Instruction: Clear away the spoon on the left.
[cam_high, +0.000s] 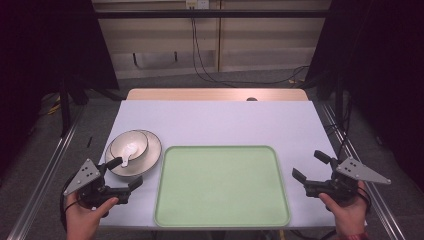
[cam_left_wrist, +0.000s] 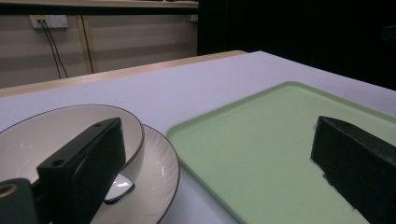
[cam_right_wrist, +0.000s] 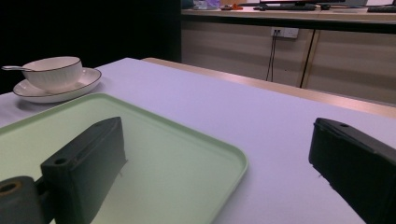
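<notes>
A: What's the left gripper (cam_high: 122, 176) doing at the moment?

B: It's hovering just beside the plate (cam_high: 150, 156), at the plate's near edge, its jaws spread wide and pinching nothing. The right gripper (cam_high: 311, 167) is waiting well apart from the plate, past the far side of the tray (cam_high: 222, 220), its jaws spread and empty too.

A: And what's sitting on the plate?

B: A bowl (cam_high: 139, 138) is resting on it, and a white spoon (cam_high: 128, 152) is lying in the bowl with its handle poking over the rim toward the left gripper. The green tray, just beside the plate, is carrying nothing. Everything is standing on the pale worktop (cam_high: 215, 120).

A: What are you worrying about?

B: I'm thinking the stack is loose. If one jaw is nudging the bowl or the spoon handle while closing on the plate's rim, the bowl could be sliding and the spoon tipping out. A shallow pinch on that thin rim might also be slipping during a lift.
</notes>
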